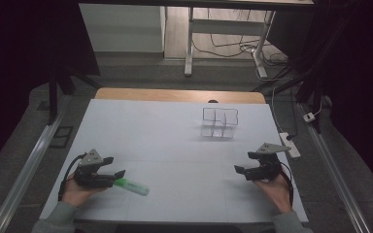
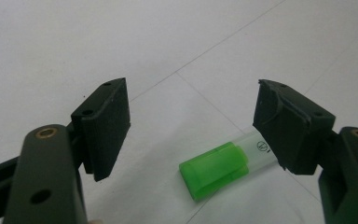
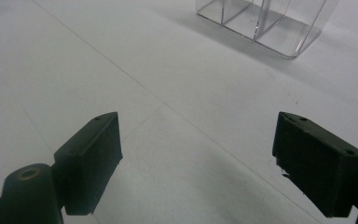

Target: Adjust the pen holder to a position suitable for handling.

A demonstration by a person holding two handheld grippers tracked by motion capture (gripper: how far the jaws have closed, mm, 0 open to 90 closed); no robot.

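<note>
A green highlighter lies flat on the white table, near its front left. My left gripper is open just to the left of it, jaws pointing right. In the left gripper view the highlighter's green cap lies on the table between and below the spread jaws, with its clear barrel partly hidden behind the right jaw; the pads do not touch it. My right gripper is open at the front right, held in a hand, with nothing between its jaws. In the right gripper view only bare table lies between the jaws.
A clear plastic organiser with several compartments stands toward the back right of the table; its base is ahead of the right gripper. A wooden edge borders the table's far side. A power strip lies off the right edge.
</note>
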